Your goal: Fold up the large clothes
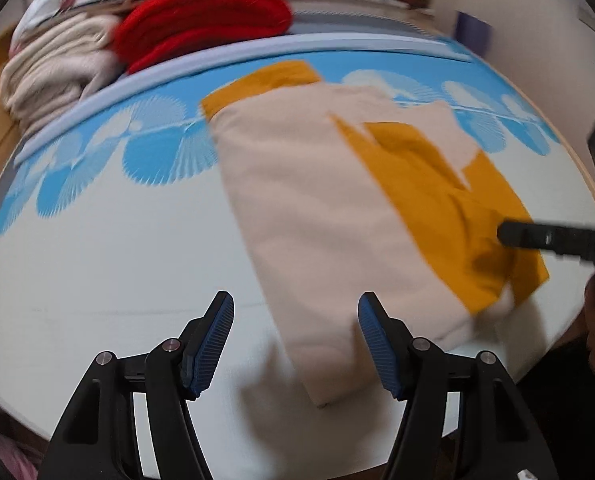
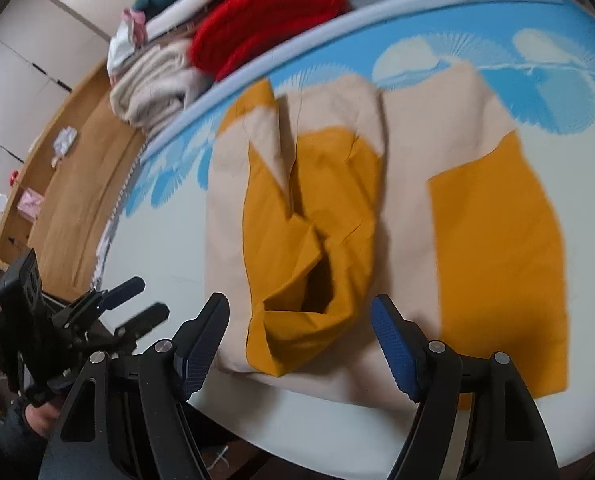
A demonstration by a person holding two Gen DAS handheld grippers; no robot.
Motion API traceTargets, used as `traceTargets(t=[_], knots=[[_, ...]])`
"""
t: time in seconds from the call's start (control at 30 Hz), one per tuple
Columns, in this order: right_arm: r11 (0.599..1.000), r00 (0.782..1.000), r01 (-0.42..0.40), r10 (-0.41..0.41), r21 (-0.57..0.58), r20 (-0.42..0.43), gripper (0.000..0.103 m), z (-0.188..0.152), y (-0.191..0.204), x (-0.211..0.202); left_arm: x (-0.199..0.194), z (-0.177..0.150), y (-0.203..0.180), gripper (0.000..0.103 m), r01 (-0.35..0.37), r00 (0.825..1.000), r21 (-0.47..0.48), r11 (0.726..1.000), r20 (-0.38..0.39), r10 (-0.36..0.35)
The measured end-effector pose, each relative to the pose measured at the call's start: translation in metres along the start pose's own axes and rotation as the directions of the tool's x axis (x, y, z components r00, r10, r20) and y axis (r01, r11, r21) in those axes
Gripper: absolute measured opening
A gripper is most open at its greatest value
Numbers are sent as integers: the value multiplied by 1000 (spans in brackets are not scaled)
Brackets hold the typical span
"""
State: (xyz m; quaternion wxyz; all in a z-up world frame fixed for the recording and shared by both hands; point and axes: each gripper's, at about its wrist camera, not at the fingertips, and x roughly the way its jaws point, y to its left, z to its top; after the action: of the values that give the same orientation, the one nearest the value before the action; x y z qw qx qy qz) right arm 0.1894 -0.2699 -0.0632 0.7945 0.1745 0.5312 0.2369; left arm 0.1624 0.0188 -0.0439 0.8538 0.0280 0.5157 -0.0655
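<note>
Garment [image 1: 317, 216]: cream and mustard, lies partly folded on the bed, just ahead of both grippers
Left gripper [image 1: 295, 344]: jaws apart, nothing pinched, garment's near corner sits below the gap
Right gripper [image 2: 299, 344]: also wide, holding nothing, hovers over the rumpled mustard fold
Bed sheet [image 1: 117, 260]: white with blue fans, under everything
Further out: red knit [image 1: 205, 16] and beige pile [image 1: 53, 76], far-left of the left gripper
</note>
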Motion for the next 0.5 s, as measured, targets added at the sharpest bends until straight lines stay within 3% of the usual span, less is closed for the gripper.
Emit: traceTargets(t=[0.13,0.4,0.47,0.5], knots=[[998,997,58,-59,-7,-49,74,1,8,27,-2,0,7,61,-8,1000,-21,1000,15,9],[979,980,188,-192,-78,-48,73,7,21,46,2,0,14,61,-19,1000,-44,999,10,20],[967,971,234,-238,-101,-30,52,8,24,47,4,1,18,61,-19,1000,-67,998,5,20],[958,965,260,-262,-119,-10,28,8,27,46,4,2,21,61,-17,1000,-85,996,1,18]])
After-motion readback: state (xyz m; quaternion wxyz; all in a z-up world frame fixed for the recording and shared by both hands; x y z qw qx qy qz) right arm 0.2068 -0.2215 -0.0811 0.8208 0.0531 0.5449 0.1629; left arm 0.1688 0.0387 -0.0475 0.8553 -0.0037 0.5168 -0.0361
